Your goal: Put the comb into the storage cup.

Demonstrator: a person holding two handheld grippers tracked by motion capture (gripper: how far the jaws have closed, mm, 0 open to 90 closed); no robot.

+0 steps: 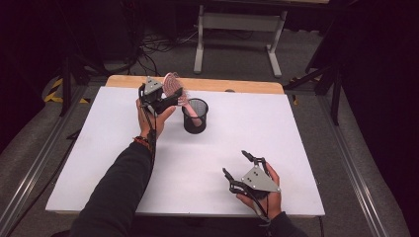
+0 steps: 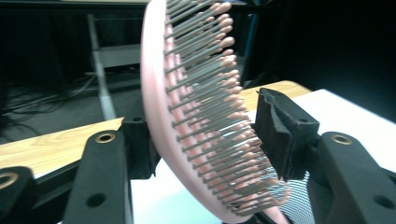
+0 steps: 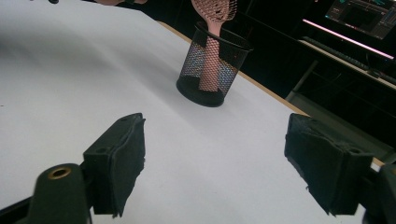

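A pink hairbrush (image 1: 173,85) stands handle-down in a black mesh cup (image 1: 195,116) at the back middle of the white table top (image 1: 99,163). Its head leans left out of the cup. My left gripper (image 1: 174,95) is at that head, and in the left gripper view the bristled head (image 2: 187,70) sits between the jaws (image 2: 205,116), which stand apart around it without pressing. My right gripper (image 1: 234,163) rests near the front right edge, open and empty. The right gripper view looks between its pads (image 3: 215,126) at the cup (image 3: 210,70) and brush (image 3: 212,9).
A strip of wooden table edge (image 1: 247,86) runs behind the white top. Beyond it stand a white desk frame (image 1: 237,22) and cables on the floor. A lit screen (image 3: 364,14) glows in the dark at the right gripper view's top right.
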